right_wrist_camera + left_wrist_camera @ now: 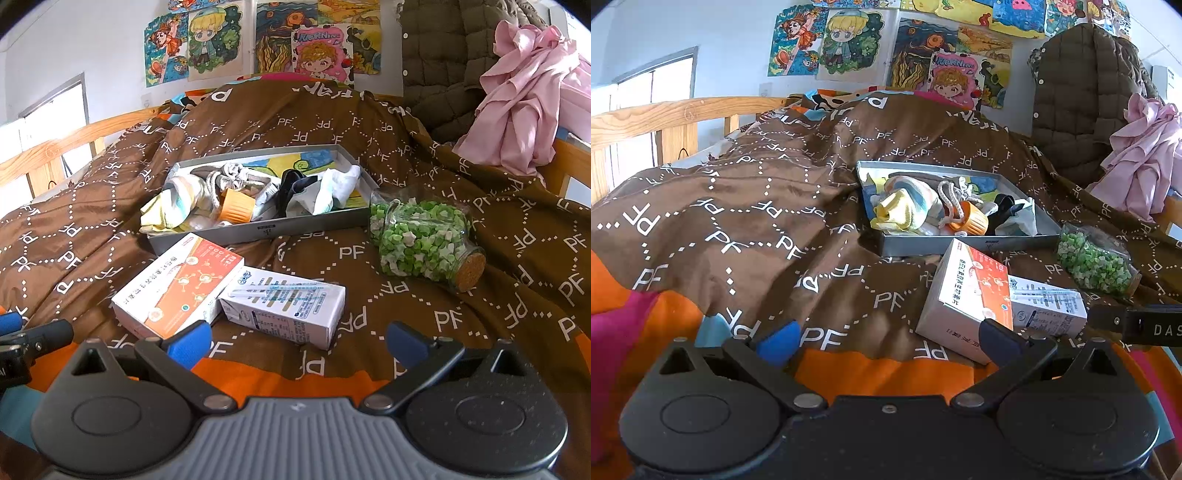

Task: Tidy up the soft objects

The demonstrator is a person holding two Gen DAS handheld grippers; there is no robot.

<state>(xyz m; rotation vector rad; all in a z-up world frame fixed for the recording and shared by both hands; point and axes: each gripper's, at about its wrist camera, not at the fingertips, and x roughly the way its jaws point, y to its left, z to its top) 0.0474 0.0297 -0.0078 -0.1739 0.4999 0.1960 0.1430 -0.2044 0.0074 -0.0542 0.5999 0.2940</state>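
Note:
A shallow grey tray [960,246] [258,230] lies on the brown quilt [738,206] [332,122]. It holds soft items: a yellow and pale-blue cloth [905,210] [177,206], a white rope [949,195], an orange cup [973,221] [236,208], black and white socks [317,192]. My left gripper [890,339] is open, low over the quilt's near edge, its right pad beside an orange-white box [971,291]. My right gripper [299,341] is open too, just short of the white carton [284,306], with nothing held.
A glass jar of green paper stars [424,240] [1093,262] lies on its side right of the tray. An orange-white box [177,284] and white carton [1049,310] lie in front. A brown jacket [1082,99] and pink cloth [528,92] hang at right; a wooden rail [646,118] runs at left.

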